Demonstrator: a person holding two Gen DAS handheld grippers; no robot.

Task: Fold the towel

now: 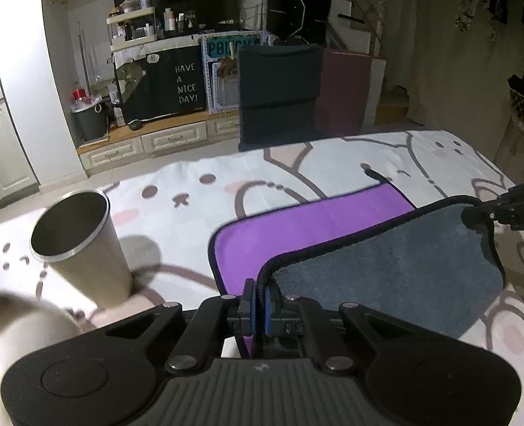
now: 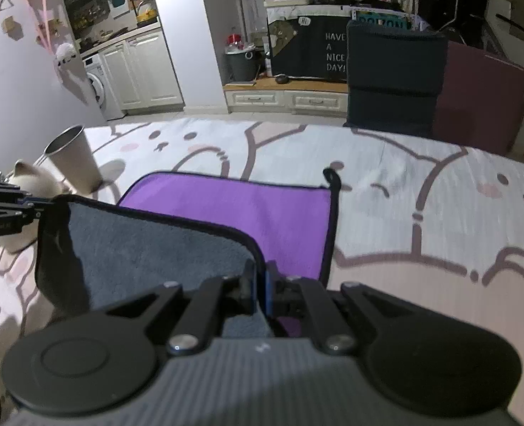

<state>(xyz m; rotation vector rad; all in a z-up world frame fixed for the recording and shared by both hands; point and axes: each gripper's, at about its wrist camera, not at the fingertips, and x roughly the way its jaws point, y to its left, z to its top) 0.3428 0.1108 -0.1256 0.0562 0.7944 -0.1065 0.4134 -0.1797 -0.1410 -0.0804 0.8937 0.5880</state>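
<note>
The towel is purple on one side (image 1: 308, 227) and grey on the other (image 1: 396, 269), with a black hem. It lies on the cat-print table cover with its near part lifted and turned over, grey side up. My left gripper (image 1: 258, 305) is shut on the towel's near left corner. My right gripper (image 2: 260, 291) is shut on the near right corner; it also shows at the right edge of the left wrist view (image 1: 475, 214). In the right wrist view the grey flap (image 2: 155, 248) spans between both grippers, above the purple side (image 2: 262, 220). The left gripper (image 2: 38, 209) shows there at far left.
A metal cup (image 1: 80, 248) stands left of the towel, also in the right wrist view (image 2: 73, 163). A small white cat figure (image 2: 31, 177) sits beside it. The cat-print cover (image 1: 190, 191) spreads around. Dark boxes (image 1: 279, 92) and cabinets stand beyond the table's far edge.
</note>
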